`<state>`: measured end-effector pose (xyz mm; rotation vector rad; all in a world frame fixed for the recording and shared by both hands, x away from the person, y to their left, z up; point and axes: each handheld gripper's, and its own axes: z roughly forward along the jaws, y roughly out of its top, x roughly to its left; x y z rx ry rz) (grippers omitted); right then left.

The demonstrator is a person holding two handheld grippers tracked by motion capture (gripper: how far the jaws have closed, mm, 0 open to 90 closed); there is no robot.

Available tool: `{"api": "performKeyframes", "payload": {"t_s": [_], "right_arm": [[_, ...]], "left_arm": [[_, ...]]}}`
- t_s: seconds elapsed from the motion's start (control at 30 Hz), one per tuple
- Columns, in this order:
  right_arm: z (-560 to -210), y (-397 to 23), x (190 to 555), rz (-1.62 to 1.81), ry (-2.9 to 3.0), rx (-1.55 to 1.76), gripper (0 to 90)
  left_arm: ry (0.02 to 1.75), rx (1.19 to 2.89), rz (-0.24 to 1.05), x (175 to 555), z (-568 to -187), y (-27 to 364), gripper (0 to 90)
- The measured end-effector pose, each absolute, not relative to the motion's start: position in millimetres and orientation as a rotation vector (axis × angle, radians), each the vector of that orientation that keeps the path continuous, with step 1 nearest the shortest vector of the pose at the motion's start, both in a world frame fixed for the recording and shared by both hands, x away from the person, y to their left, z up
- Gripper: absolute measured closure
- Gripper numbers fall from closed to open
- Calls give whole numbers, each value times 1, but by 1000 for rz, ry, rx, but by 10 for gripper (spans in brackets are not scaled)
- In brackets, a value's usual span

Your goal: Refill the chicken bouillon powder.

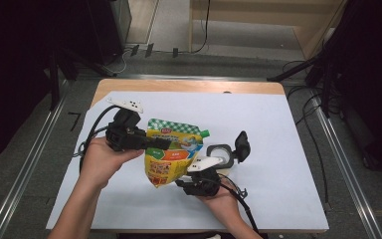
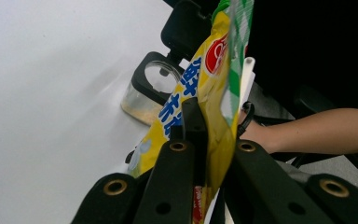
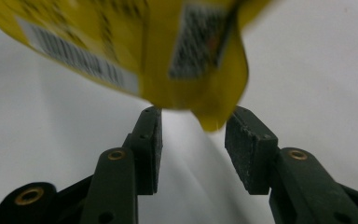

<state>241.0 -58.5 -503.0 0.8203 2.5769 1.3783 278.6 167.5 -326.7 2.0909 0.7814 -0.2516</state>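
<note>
From the high view I note a yellow spouted pouch (image 1: 171,154) held up above the white-covered tabletop (image 1: 278,149), its green cap (image 1: 205,133) pointing toward the right. My left gripper (image 1: 161,143) comes in from the pouch's left side, and in the left gripper view its jaws are closed flat on the pouch's (image 2: 205,93) edge, the film pinched between them. My right gripper (image 1: 191,183) sits below the pouch's lower corner; in the right gripper view its jaws stand apart with a clear gap, holding nothing, and the pouch's bottom corner (image 3: 214,119) hangs just above that gap, blurred. Just beside the pouch on its right, a clear container (image 1: 220,154) with a black rim rests on the tabletop, its black hinged lid (image 1: 242,145) flipped up. The container (image 2: 144,95) also appears behind the pouch in the left gripper view.
</note>
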Motion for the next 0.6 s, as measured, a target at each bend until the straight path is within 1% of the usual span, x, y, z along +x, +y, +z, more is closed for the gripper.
{"api": "performKeyframes", "payload": {"t_s": [0.2,0.23,0.33,0.47,0.53,0.6], "right_arm": [[-498,-55,235,1370,2540,717,593],[-499,-55,234,1379,2546,715,629],[-500,-55,234,1395,2562,732,640],[-499,-54,233,1432,2608,768,666],[-499,-54,232,1457,2615,766,673],[-497,-54,230,1483,2616,757,684]], "left_arm": [[792,2093,-270,279,-330,164,900],[796,2091,-279,279,-330,164,900],[822,2068,-291,281,-332,164,900],[829,2057,-275,281,-334,163,898],[828,2033,-286,282,-336,163,892],[815,2028,-278,283,-339,162,868]]}}
